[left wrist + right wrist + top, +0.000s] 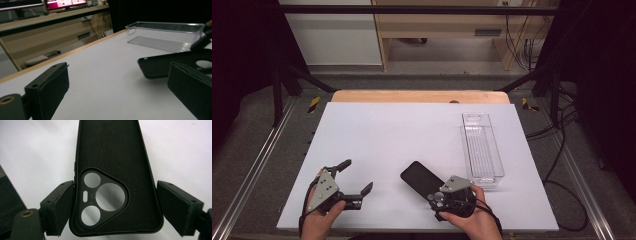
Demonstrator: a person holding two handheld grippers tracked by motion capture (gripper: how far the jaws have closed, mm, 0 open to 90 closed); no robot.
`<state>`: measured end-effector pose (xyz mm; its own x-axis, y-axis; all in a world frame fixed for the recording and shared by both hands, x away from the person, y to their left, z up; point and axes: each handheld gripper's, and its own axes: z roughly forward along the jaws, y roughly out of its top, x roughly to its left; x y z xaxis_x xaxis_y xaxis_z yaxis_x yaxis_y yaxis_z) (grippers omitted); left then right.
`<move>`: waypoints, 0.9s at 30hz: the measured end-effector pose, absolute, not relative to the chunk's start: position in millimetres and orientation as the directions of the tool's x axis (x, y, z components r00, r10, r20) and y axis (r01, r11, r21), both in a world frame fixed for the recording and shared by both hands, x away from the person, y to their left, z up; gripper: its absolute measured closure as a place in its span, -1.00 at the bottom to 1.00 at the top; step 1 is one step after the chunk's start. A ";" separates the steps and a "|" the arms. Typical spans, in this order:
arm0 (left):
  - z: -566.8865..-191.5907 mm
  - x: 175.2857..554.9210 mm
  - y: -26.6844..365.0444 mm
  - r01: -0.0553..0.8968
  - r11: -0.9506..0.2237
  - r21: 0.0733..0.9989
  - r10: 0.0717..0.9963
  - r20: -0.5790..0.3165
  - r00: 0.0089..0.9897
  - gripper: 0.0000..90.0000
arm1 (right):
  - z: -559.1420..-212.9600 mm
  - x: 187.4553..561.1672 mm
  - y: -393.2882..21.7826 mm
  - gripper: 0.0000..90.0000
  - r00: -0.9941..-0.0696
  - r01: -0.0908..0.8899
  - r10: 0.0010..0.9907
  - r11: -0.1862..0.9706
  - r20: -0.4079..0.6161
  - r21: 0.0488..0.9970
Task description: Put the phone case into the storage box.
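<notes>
White table (377, 130); right gripper (115, 207) straddling phone case (112, 157) (camera end).

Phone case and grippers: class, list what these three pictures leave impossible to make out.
- Phone case: right gripper view cuts off its far end at the top edge; in the high view the right gripper covers its near end.
- Whether the right pad touches the case: unclear, a gap seems to show.
- Clear tray: left gripper view crops its right end.
</notes>
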<state>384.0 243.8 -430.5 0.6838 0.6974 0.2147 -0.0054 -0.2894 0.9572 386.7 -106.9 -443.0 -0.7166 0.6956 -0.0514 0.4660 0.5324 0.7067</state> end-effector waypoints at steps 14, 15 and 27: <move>-416.1 372.5 185.4 -0.158 -0.515 0.842 0.531 0.458 0.713 -0.88 | -395.5 408.5 -111.2 -0.61 -0.743 0.457 0.665 0.582 -0.071 0.673; -414.7 373.7 179.9 -0.176 -0.545 0.820 0.509 0.490 0.707 -0.87 | -392.3 411.1 -112.1 -0.61 -0.742 0.459 0.666 0.584 -0.073 0.669; -423.3 392.7 143.2 -0.261 -0.616 0.743 0.461 0.610 0.644 -0.77 | -367.0 421.9 -117.3 -0.61 -0.756 0.479 0.652 0.608 -0.054 0.634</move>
